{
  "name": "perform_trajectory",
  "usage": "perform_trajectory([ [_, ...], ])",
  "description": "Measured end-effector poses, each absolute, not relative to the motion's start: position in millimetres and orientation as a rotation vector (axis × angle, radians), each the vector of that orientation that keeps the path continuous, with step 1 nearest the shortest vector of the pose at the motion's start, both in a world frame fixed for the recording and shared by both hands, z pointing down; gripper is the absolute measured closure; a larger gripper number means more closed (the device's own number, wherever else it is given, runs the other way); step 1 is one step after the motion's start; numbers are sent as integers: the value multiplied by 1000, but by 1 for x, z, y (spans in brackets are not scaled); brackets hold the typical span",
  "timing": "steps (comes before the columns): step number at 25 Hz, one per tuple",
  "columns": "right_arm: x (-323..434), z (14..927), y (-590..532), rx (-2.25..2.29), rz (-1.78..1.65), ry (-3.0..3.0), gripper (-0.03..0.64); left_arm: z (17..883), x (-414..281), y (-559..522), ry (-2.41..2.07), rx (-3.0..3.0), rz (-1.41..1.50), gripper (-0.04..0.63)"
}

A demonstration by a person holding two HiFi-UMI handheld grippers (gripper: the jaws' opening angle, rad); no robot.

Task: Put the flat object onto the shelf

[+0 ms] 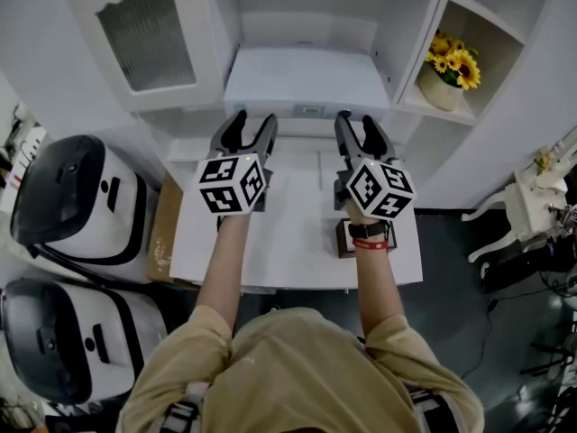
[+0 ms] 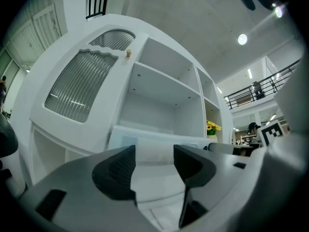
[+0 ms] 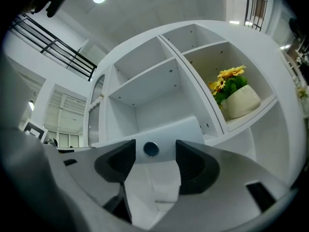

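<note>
— Where do the two tools sit against the cupboard?

— Both are held out over the white bench (image 1: 288,242) that stands in front of the cupboard (image 1: 410,34). They are side by side, with their tips pointing into its middle bay. The left tool (image 1: 255,118) faces the left part of that bay and the right tool (image 1: 357,118) the right part.

— And the jaws?

— They stand apart on both. Each tool's own view shows a clear gap between the dark pads, with nothing pressed between them.

— Where is the flat white box?

— The flat white box (image 1: 305,79) lies level on the bottom board of the cupboard's middle bay, under that bay's upper shelf board. It fills most of the bay's width, and its front edge is turned toward the tools. That edge is just beyond the tips of both, but I cannot tell whether the tips touch it.

— What shows in the gaps?

— In the right gripper view a round button (image 3: 151,149) on the front edge shows between the jaws, past the pads. In the left gripper view only plain white edge runs across the gap.

— And farther back?

— A pot of sunflowers (image 1: 442,84) stands in the cupboard's right bay. A ribbed glass door (image 1: 144,34) is on the cupboard's left side.
</note>
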State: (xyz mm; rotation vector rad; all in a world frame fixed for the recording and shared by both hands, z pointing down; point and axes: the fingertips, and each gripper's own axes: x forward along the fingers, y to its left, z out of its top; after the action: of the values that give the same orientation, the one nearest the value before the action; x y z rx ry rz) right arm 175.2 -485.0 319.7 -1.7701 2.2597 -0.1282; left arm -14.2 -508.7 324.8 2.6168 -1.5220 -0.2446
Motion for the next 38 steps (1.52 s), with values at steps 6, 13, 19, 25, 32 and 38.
perform_trajectory([
  [6,180,320,-499,-1776,-124,2245,347,326,-11,-526,-1510,2616,-251,334],
  [13,184,318,-518,-1779,-122,2232,347,325,-8,-546,-1503,2622,-243,337],
  [19,185,318,-532,-1782,-127,2224,347,324,-6,-560,-1493,2625,-247,339],
  [25,187,318,-545,-1800,-128,2217,347,326,-3,-573,-1494,2631,-212,341],
  [32,187,318,-562,-1817,-150,2220,347,326,-1,-591,-1481,2631,-178,341],
  [38,188,317,-567,-1854,-130,2210,350,325,-1,-598,-1495,2637,-168,348],
])
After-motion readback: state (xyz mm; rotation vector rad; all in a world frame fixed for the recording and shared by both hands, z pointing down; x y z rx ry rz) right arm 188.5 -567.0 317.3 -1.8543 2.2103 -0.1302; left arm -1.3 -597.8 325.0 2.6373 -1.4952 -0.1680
